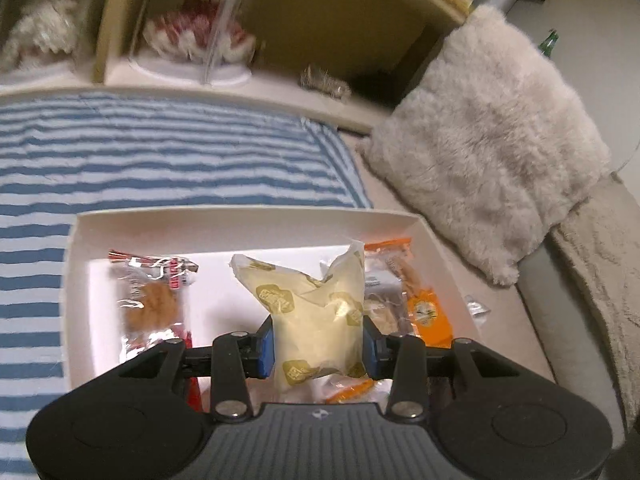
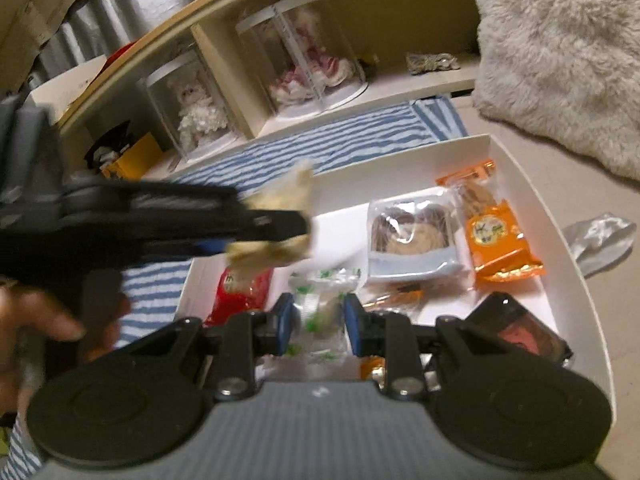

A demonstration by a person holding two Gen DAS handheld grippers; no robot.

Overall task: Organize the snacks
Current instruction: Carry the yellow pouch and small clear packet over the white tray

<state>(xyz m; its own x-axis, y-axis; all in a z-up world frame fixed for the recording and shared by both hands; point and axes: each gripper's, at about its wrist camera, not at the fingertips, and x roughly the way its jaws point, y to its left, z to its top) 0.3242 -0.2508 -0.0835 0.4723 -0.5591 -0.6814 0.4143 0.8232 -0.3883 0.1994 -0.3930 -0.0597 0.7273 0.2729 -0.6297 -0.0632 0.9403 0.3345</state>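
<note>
the left gripper (image 1: 318, 344) has its blue pads pressed on both sides of a pale yellow crinkly snack pouch with olive logos (image 1: 316, 308), held upright above the shallow white cardboard box (image 1: 248, 222) that lies on the blue-and-white striped cover (image 1: 152, 152). the right gripper (image 2: 316, 318) is at its tightest, and a clear wrapper with green print (image 2: 320, 312) sits between its pads; it looks pinched, though the blur leaves that uncertain.

risks: the pouch is soft and air-filled, so it could slide out or burst if squeezed harder. set down blindly, it would land on the orange foil packet (image 1: 426, 312) or the clear-wrapped brown biscuit (image 1: 154, 304) and undo the order. the 2 grippers work close together over 1 box, so they could knock each other.

room: bare white floor shows in the box's middle, between the biscuit and the orange packet. the box's low walls are easy to clip on the way down. the grey fluffy cushion (image 1: 492, 148) crowds the right side.
</note>
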